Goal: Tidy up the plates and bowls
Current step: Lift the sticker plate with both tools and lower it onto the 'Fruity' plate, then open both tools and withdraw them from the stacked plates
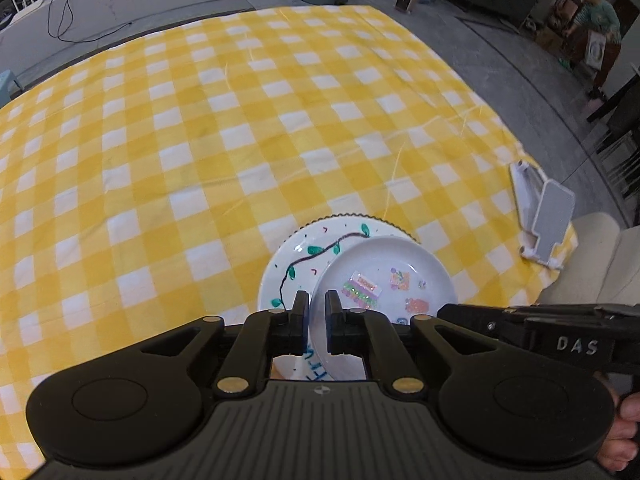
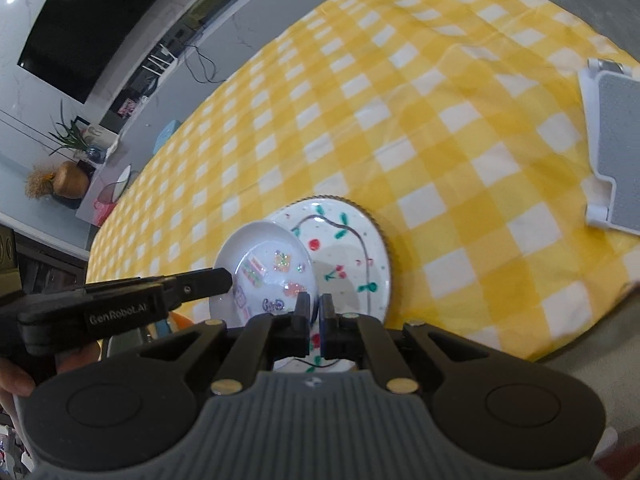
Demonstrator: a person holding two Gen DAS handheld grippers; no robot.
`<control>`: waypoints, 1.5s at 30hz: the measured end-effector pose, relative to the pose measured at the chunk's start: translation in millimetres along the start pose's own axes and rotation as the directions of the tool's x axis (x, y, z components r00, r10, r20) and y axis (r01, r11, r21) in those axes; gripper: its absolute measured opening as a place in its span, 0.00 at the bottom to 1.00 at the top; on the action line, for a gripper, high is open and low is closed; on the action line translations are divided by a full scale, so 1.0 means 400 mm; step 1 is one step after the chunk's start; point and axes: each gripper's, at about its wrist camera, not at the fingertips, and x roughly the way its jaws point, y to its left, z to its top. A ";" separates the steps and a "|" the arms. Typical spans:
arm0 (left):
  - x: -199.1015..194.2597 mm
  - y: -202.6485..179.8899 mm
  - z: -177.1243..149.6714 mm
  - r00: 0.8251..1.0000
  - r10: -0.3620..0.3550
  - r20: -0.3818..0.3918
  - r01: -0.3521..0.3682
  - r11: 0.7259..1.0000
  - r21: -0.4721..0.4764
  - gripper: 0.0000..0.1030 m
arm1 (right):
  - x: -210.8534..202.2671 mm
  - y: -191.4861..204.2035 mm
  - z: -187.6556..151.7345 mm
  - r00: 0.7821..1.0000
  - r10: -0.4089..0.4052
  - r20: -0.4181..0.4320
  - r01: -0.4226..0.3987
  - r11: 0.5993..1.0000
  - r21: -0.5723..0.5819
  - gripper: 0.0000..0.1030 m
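A small white bowl with glitter stickers [image 1: 384, 280] is held over a larger white plate painted with vines and cherries [image 1: 292, 268], which lies on the yellow checked tablecloth [image 1: 200, 140]. My left gripper [image 1: 317, 304] is shut on the bowl's near rim. My right gripper [image 2: 315, 308] is shut on the bowl's rim on the other side; the bowl [image 2: 268, 272] and the plate [image 2: 352, 256] show there too. Each gripper's finger shows in the other's view, the right one [image 1: 472, 316] and the left one [image 2: 208, 280].
A white and grey stand [image 1: 540, 216] lies near the table's right edge, also in the right wrist view [image 2: 612, 152]. A person stands far right beyond the table [image 1: 600, 28]. Furniture, cables and a dark screen ring the room.
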 end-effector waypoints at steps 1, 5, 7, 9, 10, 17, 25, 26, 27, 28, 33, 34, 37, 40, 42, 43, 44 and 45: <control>0.005 -0.003 -0.002 1.000 0.014 -0.001 -0.014 1.000 0.009 0.07 | -0.001 0.000 0.004 1.000 0.005 0.001 -0.005 1.000 0.006 0.02; 0.026 -0.002 -0.006 1.000 0.023 -0.015 -0.023 1.000 0.008 0.07 | 0.013 -0.005 0.023 1.000 0.009 -0.003 -0.009 1.000 0.021 0.02; 0.035 0.001 -0.007 1.000 0.023 -0.021 -0.023 1.000 0.000 0.07 | 0.026 -0.014 0.023 1.000 0.006 -0.018 -0.005 0.999 0.035 0.02; 0.043 -0.001 -0.010 0.999 0.036 -0.023 -0.036 0.999 0.002 0.07 | 0.041 -0.023 0.026 0.999 0.007 -0.033 -0.005 0.999 0.052 0.02; 0.045 -0.004 -0.011 0.999 0.044 -0.021 -0.044 0.999 0.007 0.07 | 0.048 -0.025 0.028 0.999 0.005 -0.036 -0.003 0.998 0.058 0.02; 0.065 -0.022 -0.018 0.996 0.083 -0.019 -0.082 0.995 0.052 0.10 | 0.067 -0.025 0.030 0.999 -0.023 -0.031 0.025 0.998 0.066 0.03; 0.066 -0.017 -0.020 0.997 0.083 -0.008 -0.082 0.995 0.056 0.11 | 0.078 -0.017 0.026 0.999 -0.037 -0.027 0.039 0.998 0.054 0.04; 0.068 -0.018 -0.020 0.996 0.087 -0.007 -0.086 0.994 0.060 0.12 | 0.079 -0.017 0.027 0.999 -0.039 -0.025 0.041 0.998 0.055 0.04; 0.069 -0.018 -0.020 0.996 0.091 -0.005 -0.091 0.994 0.062 0.15 | 0.081 -0.018 0.027 0.999 -0.043 -0.024 0.044 0.997 0.057 0.04; 0.070 -0.019 -0.020 0.995 0.097 -0.002 -0.097 0.993 0.064 0.18 | 0.081 -0.019 0.027 0.999 -0.047 -0.022 0.048 0.997 0.058 0.04; 0.064 -0.022 -0.021 0.996 0.091 -0.004 -0.090 0.992 0.088 0.27 | 0.085 -0.014 0.024 0.998 -0.058 -0.024 0.058 0.998 0.036 0.05; 0.058 -0.022 -0.022 0.996 0.084 0.004 -0.084 0.992 0.090 0.30 | 0.084 -0.012 0.024 0.998 -0.053 -0.021 0.054 0.998 0.032 0.05; 0.033 -0.024 -0.022 0.995 0.084 0.046 -0.088 0.993 0.081 0.46 | 0.072 -0.004 0.027 0.999 -0.052 0.000 0.052 0.999 0.010 0.08; -0.009 -0.028 -0.027 0.988 0.101 0.113 -0.110 0.991 0.078 0.59 | 0.050 0.004 0.028 0.997 -0.065 0.038 0.065 0.998 -0.010 0.15; -0.043 -0.030 -0.032 0.980 0.102 0.171 -0.118 0.989 0.085 0.67 | 0.030 0.009 0.028 0.996 -0.057 0.071 0.059 0.998 -0.023 0.28; -0.061 -0.032 -0.036 0.974 0.103 0.201 -0.122 0.989 0.085 0.72 | 0.022 0.010 0.028 0.995 -0.055 0.087 0.057 0.998 -0.025 0.34; -0.078 -0.032 -0.038 0.969 0.104 0.225 -0.126 0.989 0.082 0.73 | 0.014 0.011 0.027 0.993 -0.058 0.101 0.061 0.998 -0.028 0.35; -0.096 -0.033 -0.041 0.963 0.108 0.248 -0.131 0.988 0.080 0.74 | 0.009 0.011 0.027 0.992 -0.063 0.111 0.067 0.997 -0.031 0.38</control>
